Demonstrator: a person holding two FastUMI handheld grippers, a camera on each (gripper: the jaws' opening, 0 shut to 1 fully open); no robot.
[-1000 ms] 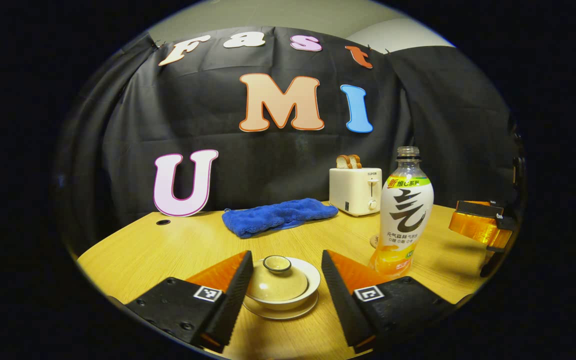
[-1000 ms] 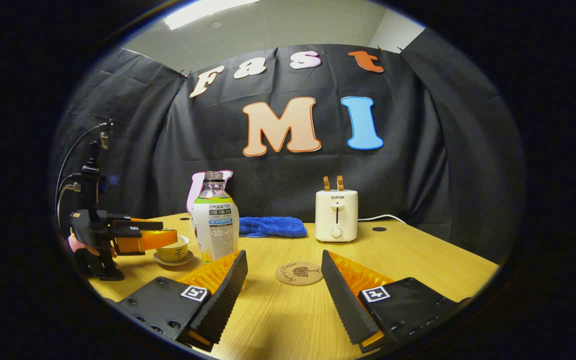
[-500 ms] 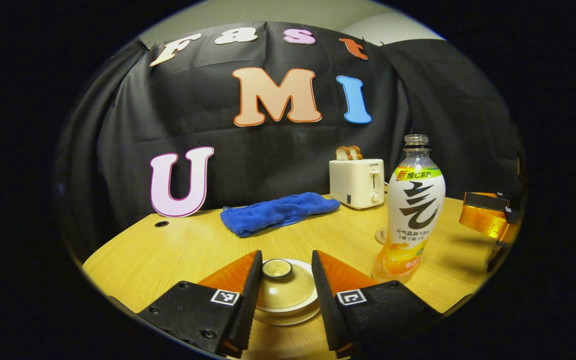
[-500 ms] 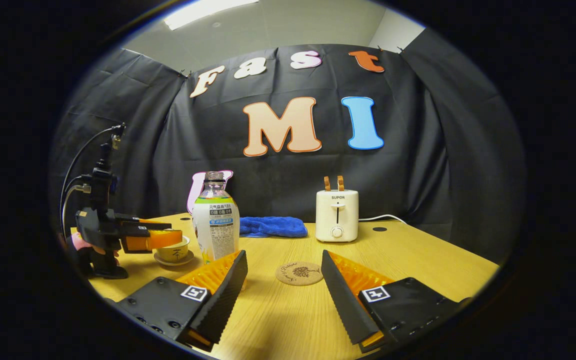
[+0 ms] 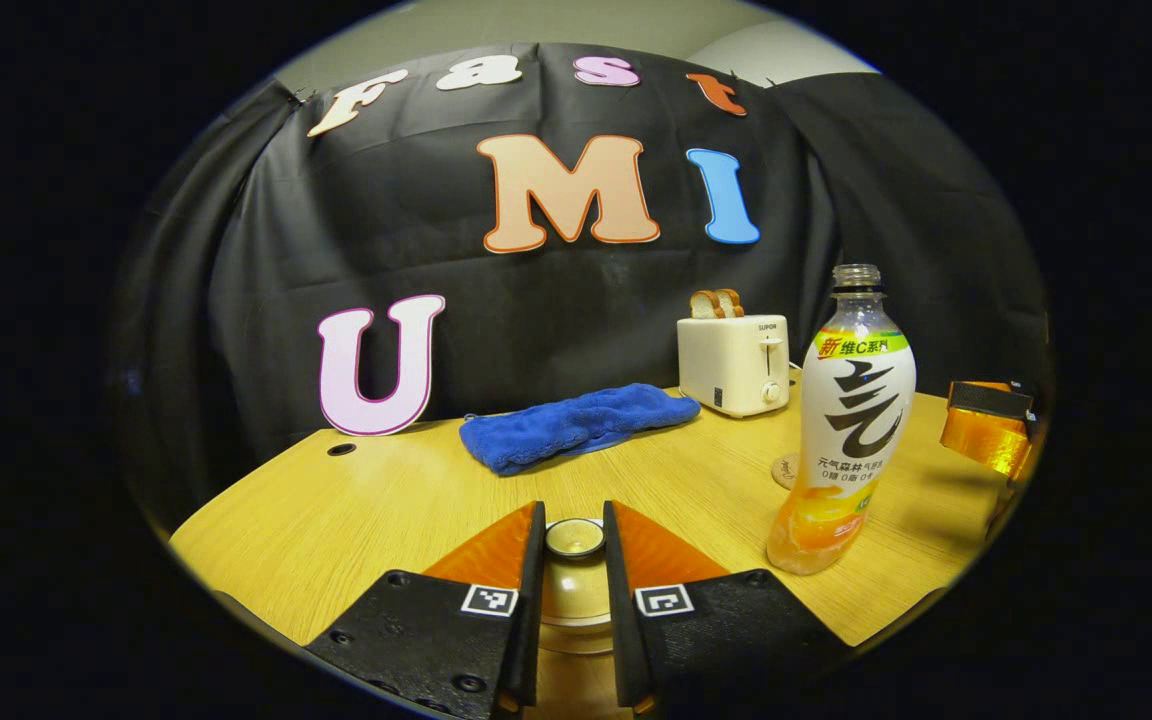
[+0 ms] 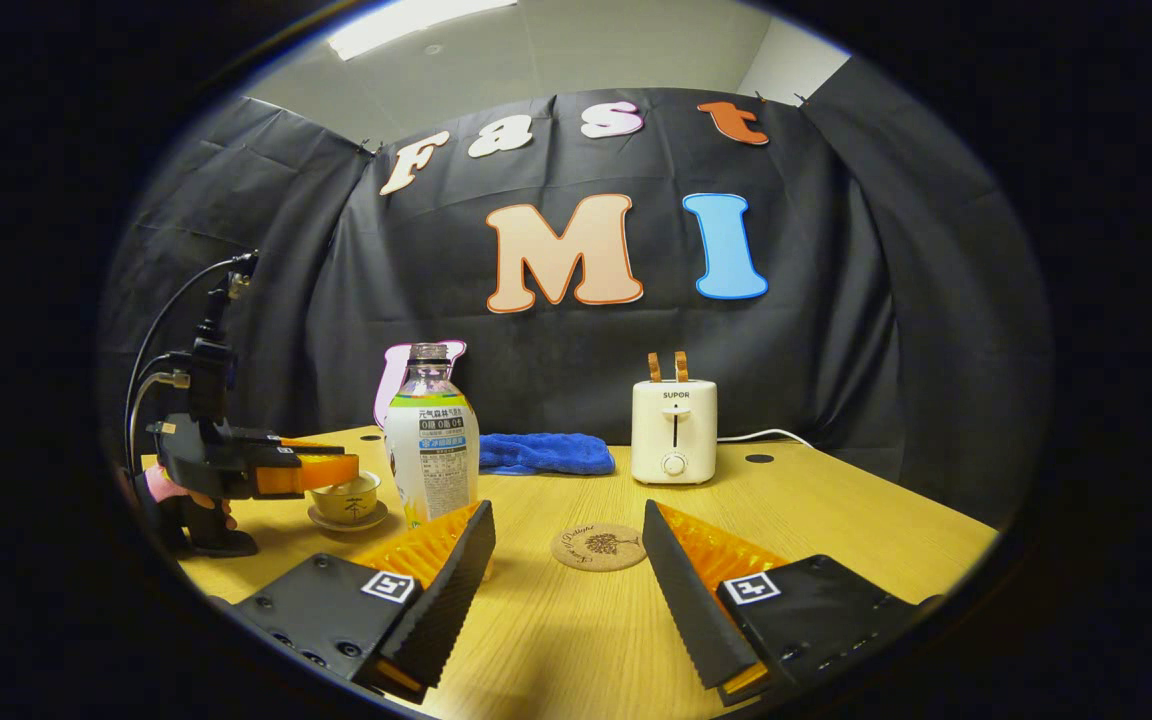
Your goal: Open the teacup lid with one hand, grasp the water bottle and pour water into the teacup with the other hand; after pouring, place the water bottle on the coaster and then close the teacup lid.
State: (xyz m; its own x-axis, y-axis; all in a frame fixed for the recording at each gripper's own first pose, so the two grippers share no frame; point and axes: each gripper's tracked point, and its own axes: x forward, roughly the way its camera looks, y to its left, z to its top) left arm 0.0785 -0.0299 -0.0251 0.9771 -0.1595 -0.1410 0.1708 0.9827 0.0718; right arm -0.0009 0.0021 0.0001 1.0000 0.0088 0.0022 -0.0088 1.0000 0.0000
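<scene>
Lid knob (image 5: 575, 537) is pinched between the narrowed fingers of the left hand-held gripper (image 5: 573, 570), directly above the teacup (image 6: 346, 497). Just right of the teacup the water bottle (image 6: 430, 440) is stood upright, nearer the right hand-held gripper (image 6: 566, 580), which is held wide and empty.

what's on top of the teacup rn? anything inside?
The lid sits on the teacup, its knob between the left gripper fingers, which look closed on it. The cup stands on a saucer. The lid hides the inside.
</scene>
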